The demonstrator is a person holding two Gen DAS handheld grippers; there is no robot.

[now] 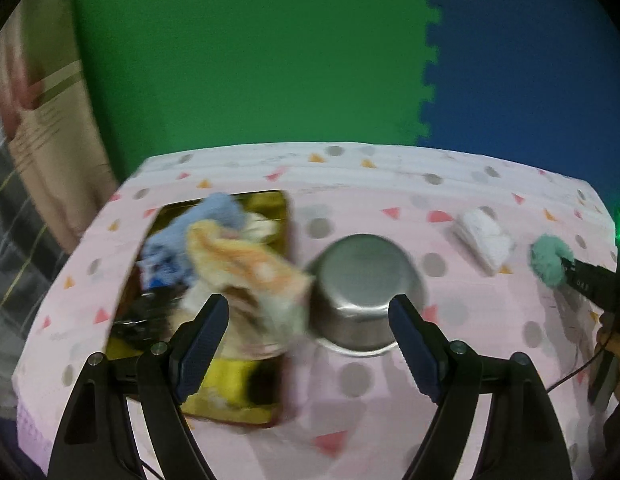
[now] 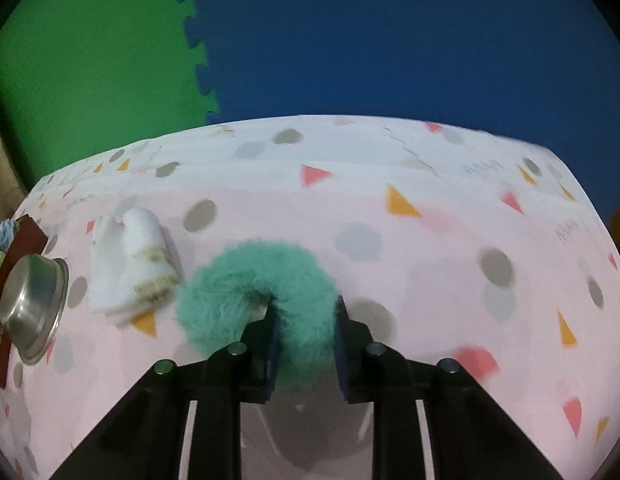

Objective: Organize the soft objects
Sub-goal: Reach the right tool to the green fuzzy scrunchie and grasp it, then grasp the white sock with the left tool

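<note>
The fluffy teal scrunchie (image 2: 254, 300) lies on the pink patterned tablecloth (image 2: 429, 240), near the middle of the right wrist view. The right gripper (image 2: 306, 344) pinches it — one blue pad sits inside the ring's hole, the other outside, and the near side of the ring is squeezed between them. In the left wrist view the same scrunchie (image 1: 547, 260) appears at the far right of the table with the right gripper's black tip at it.

Just beside the scrunchie, to its left, lies a folded white cloth (image 2: 130, 264) with faint gold markings. Further left an upturned steel bowl (image 1: 361, 292) rests on the tablecloth, close beside a dark tray with a gold inner surface (image 1: 254, 400). In the tray sits a heap of soft things — a blue cloth (image 1: 218, 216) and an orange-and-white cloth (image 1: 250, 268) — blurred in this view.

The left gripper (image 1: 310, 340) hangs above the tray's edge and the bowl, jaws spread wide with nothing between them.

Behind the table stand green and blue foam mats (image 1: 270, 60).
</note>
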